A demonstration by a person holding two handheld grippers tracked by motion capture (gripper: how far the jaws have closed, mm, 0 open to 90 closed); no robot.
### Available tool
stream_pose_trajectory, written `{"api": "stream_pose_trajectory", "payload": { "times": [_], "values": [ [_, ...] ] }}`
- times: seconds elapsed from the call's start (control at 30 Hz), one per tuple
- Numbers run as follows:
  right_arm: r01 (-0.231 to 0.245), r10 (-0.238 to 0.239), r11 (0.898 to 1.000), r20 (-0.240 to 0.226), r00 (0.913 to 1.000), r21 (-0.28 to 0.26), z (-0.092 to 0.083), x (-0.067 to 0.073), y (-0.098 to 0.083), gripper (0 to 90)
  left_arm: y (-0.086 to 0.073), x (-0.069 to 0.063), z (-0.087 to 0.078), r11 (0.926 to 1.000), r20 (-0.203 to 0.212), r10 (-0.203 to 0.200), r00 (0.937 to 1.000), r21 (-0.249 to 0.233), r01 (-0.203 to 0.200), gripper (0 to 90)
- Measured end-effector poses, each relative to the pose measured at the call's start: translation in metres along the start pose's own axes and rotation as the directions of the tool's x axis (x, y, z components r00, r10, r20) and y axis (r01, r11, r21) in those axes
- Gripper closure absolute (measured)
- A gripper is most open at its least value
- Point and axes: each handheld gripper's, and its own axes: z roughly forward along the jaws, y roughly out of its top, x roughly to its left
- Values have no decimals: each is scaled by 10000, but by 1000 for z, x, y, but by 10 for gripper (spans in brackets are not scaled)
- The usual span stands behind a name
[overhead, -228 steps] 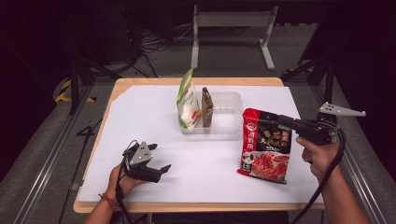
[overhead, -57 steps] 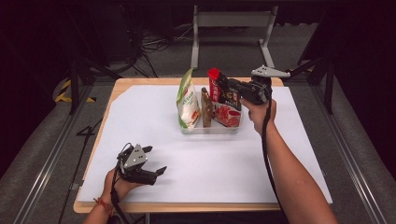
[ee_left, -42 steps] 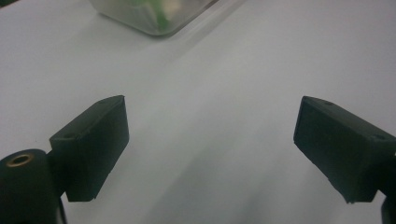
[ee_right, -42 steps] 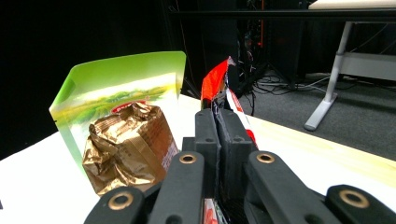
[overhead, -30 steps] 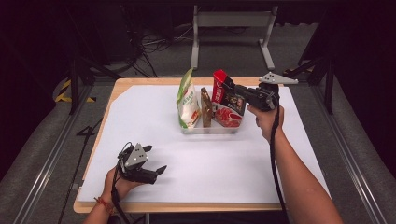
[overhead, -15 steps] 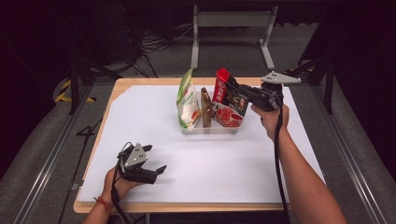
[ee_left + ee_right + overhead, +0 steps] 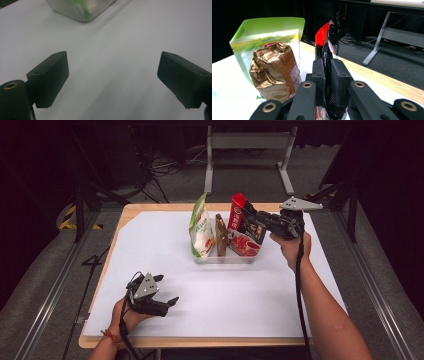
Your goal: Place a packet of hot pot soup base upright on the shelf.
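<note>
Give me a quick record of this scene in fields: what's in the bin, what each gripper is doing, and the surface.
surface: white mat on a wooden table
bin: clear, holds green bag, brown bag, red bag
right gripper: shut on red bag, at the bin
left gripper: open, holding nothing, low over the mat near the front edge

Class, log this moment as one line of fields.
right gripper: shut on red snack packet | packet: in clear bin beside brown bag, green pouch | left gripper: open, idle
</note>
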Motion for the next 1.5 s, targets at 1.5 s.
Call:
{"api": "stream_pose_trajectory", "payload": {
  "times": [1.5],
  "values": [
    [933, -927, 9933, -121, 9956, 686, -39, 7, -22, 519, 0, -2, 0, 9998, -2, 133, 9999, 123, -133, 111]
  ]
}}
